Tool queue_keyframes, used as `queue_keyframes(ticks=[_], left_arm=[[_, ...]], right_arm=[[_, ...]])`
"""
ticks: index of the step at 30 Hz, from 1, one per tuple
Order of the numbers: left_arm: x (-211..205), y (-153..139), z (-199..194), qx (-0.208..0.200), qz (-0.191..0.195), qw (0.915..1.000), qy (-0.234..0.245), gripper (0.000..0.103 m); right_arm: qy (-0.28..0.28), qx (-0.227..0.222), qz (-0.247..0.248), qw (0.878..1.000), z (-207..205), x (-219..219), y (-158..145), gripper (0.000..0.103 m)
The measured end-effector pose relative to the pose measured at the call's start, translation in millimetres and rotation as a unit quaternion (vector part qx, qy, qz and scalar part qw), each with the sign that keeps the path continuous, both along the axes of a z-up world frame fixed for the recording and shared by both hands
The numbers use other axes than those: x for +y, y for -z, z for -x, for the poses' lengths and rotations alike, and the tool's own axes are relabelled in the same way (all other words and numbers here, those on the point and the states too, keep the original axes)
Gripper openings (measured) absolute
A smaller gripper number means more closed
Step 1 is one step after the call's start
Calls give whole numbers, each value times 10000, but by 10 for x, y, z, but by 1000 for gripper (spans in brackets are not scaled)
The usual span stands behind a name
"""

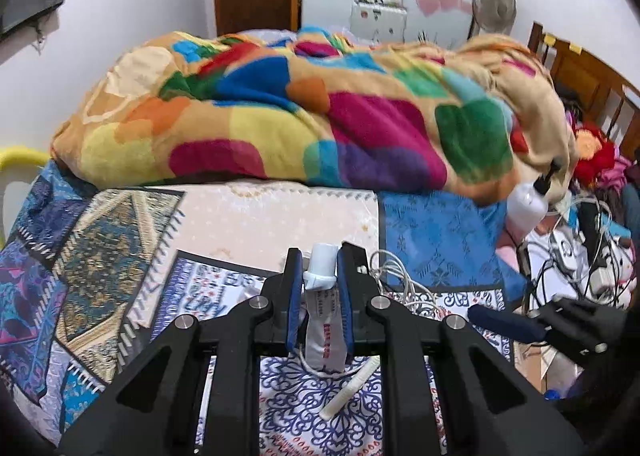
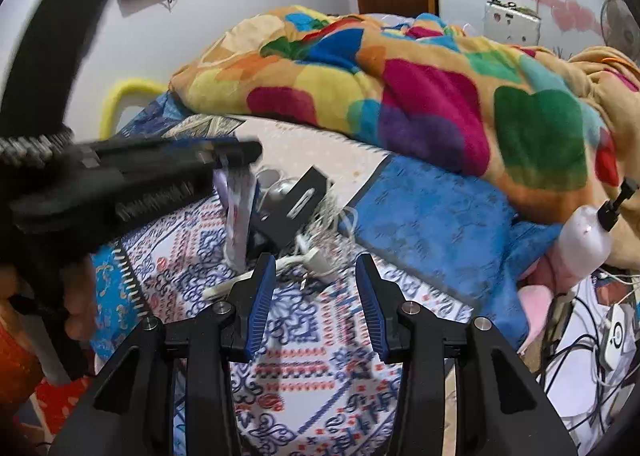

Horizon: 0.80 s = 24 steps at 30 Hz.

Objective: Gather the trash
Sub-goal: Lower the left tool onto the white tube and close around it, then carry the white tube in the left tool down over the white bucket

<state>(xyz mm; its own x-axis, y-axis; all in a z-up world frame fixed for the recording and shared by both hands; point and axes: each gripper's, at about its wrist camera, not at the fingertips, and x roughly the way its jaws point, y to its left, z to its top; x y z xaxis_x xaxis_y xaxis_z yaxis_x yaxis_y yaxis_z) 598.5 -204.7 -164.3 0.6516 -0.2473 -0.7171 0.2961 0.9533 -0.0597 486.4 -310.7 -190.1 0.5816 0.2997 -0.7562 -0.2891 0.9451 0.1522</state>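
My left gripper (image 1: 319,262) is shut on a squeezed white tube (image 1: 323,320) with a white cap and red print, held above the patterned bedsheet (image 1: 224,223). In the right wrist view the left gripper (image 2: 236,153) reaches in from the left with the tube (image 2: 239,211) hanging from it. My right gripper (image 2: 316,270) is open and empty above the sheet; it also shows in the left wrist view (image 1: 500,322). A white ribbed stick (image 1: 352,388) lies on the sheet under the tube. A white cable bundle (image 2: 316,240) lies just beyond the right gripper.
A bright patchwork blanket (image 1: 304,107) is heaped across the bed. A white spray bottle (image 2: 588,236) lies at its right end. Cables and chargers (image 1: 580,256) clutter the right side. A black bracket (image 2: 296,199) lies on the sheet. A fan (image 1: 494,5) and door stand behind.
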Motion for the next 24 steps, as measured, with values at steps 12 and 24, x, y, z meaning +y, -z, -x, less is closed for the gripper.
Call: queue_keyframes(ticks=[12,24], left_arm=[[509,-309,428,-640,5,9969,-449,17],[1046,-32,545,-581,143,9932,-996,17]], right_arm=[[-115,-67,294,9995,-198,190,19,28],[77,-200,386,9990,-197,268,-4,11]])
